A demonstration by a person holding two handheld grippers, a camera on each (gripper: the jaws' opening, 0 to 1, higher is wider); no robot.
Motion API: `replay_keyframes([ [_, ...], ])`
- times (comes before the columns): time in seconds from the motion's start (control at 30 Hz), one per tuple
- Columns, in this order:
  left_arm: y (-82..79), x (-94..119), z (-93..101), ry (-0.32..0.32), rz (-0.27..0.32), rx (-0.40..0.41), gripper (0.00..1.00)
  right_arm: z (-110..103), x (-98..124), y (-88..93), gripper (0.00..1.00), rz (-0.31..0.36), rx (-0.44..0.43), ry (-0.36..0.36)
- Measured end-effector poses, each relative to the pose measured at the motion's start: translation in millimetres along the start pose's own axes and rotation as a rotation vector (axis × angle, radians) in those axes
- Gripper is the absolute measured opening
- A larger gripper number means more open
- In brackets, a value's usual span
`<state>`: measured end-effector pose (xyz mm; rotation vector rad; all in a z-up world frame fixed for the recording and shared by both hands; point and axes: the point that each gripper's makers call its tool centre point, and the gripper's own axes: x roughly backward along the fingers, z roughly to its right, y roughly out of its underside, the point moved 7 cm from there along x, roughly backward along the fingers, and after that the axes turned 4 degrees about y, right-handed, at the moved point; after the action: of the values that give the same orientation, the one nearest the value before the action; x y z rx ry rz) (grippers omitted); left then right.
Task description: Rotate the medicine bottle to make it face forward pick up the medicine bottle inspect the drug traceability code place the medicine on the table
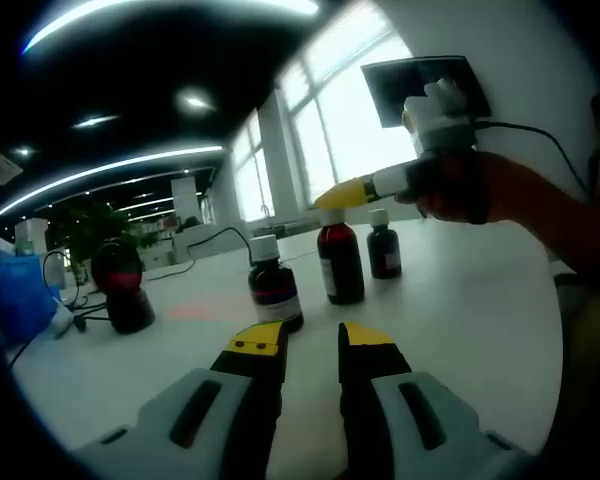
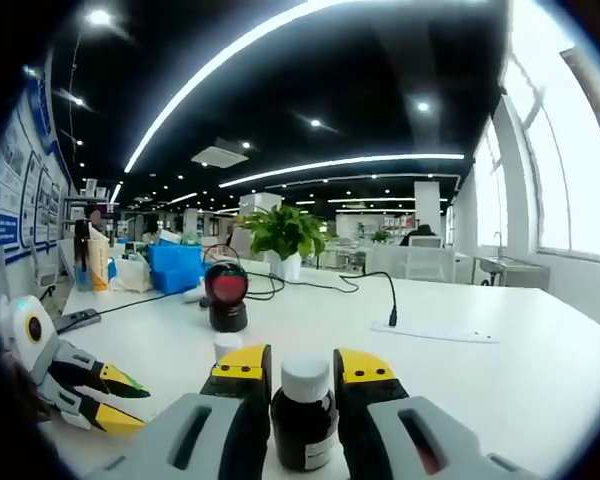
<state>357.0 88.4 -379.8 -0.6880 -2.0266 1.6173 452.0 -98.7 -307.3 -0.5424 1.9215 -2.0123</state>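
Three dark bottles with white caps stand on the white table [image 1: 480, 300]. In the left gripper view they are seen as a near bottle [image 1: 273, 283], a middle bottle [image 1: 339, 256] and a far bottle [image 1: 384, 243].

The right gripper [image 2: 302, 373] is placed around one bottle [image 2: 305, 412]. Its yellow tips are seen on both sides of the cap. Whether the bottle is squeezed yet cannot be told. In the left gripper view this same gripper [image 1: 332, 197] is seen from the side, held by a hand [image 1: 470, 185] just above the middle bottle.

The left gripper [image 1: 312, 345] is held open with nothing in it. It is pointed at the near bottle but is not touching it. In the right gripper view it [image 2: 115, 395] is seen low at the left, also open.

The bottle is not lifted yet; it is seen resting on the table. So the task looks to be at its start. The pick-up is about to be done. The look at the code and the setting down are left. Whether the bottle is turned to face forward cannot be told.

One black scanner stand with a red round window [image 2: 226, 296] is seen farther back. One potted plant [image 2: 283, 235] is behind it.
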Motion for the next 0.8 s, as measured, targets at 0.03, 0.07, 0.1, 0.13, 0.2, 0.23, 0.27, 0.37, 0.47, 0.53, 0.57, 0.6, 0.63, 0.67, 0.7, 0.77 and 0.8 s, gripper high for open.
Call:
replay_keyframes([
  [0.03, 0.0, -0.1, -0.1, -0.001, -0.001, 0.0, 0.13, 0.9, 0.3, 0.0, 0.22, -0.002, -0.003, -0.008],
  [0.07, 0.2, -0.2, -0.1, -0.001, -0.001, 0.0, 0.13, 2.1, 0.2, -0.2, 0.22, -0.002, -0.004, -0.012],
  [0.1, 0.2, -0.2, -0.1, -0.001, -0.001, -0.001, 0.13, 4.3, -1.5, -0.5, 0.22, 0.0, 0.005, -0.021],
  [0.13, 0.4, -0.3, -0.1, -0.002, -0.002, -0.001, 0.13, 5.2, -2.3, -0.3, 0.22, -0.002, 0.012, -0.028],
  [0.2, 0.6, -0.4, -0.3, -0.002, -0.002, -0.001, 0.13, 6.1, -3.8, 0.8, 0.22, -0.008, 0.018, -0.044],
  [0.23, 0.6, -0.4, -0.3, -0.002, -0.003, -0.001, 0.13, 6.1, -4.5, 1.2, 0.22, -0.009, 0.02, -0.052],
  [0.27, 0.5, -0.4, -0.1, -0.002, -0.003, -0.002, 0.13, 5.9, -5.1, 1.7, 0.22, -0.009, 0.024, -0.059],
  [0.37, 0.1, -0.1, 0.5, -0.002, -0.003, -0.002, 0.13, 7.3, -8.0, 4.4, 0.22, -0.024, 0.036, -0.077],
  [0.47, 0.2, -0.2, 0.4, -0.001, -0.002, -0.001, 0.13, 7.1, -9.4, 6.5, 0.21, -0.029, 0.042, -0.097],
  [0.53, 0.3, -0.3, 0.4, -0.001, -0.002, -0.001, 0.13, 5.4, -9.5, 7.1, 0.19, -0.028, 0.05, -0.109],
  [0.57, 0.3, -0.3, 0.3, -0.001, -0.002, -0.001, 0.13, 4.0, -9.3, 7.4, 0.17, -0.025, 0.058, -0.116],
  [0.6, 0.2, -0.3, 0.4, -0.001, -0.002, -0.001, 0.13, 4.1, -9.5, 6.9, 0.17, -0.019, 0.075, -0.11],
  [0.63, 0.2, -0.4, 0.4, -0.002, -0.003, -0.001, 0.13, 3.6, -9.0, 7.1, 0.17, -0.018, 0.085, -0.111],
  [0.67, 0.1, -0.4, 0.5, -0.002, -0.003, -0.001, 0.13, 3.8, -9.0, 6.8, 0.17, -0.018, 0.086, -0.11],
  [0.7, 0.0, -0.4, 0.6, -0.002, -0.003, -0.002, 0.13, 4.0, -9.1, 6.7, 0.17, -0.017, 0.09, -0.109],
  [0.77, -0.1, -0.3, 0.5, -0.002, -0.004, -0.002, 0.13, 3.9, -8.9, 6.6, 0.17, -0.016, 0.089, -0.109],
  [0.8, -0.2, -0.4, 0.5, -0.002, -0.004, -0.002, 0.13, 3.8, -8.8, 6.5, 0.17, -0.015, 0.091, -0.108],
])
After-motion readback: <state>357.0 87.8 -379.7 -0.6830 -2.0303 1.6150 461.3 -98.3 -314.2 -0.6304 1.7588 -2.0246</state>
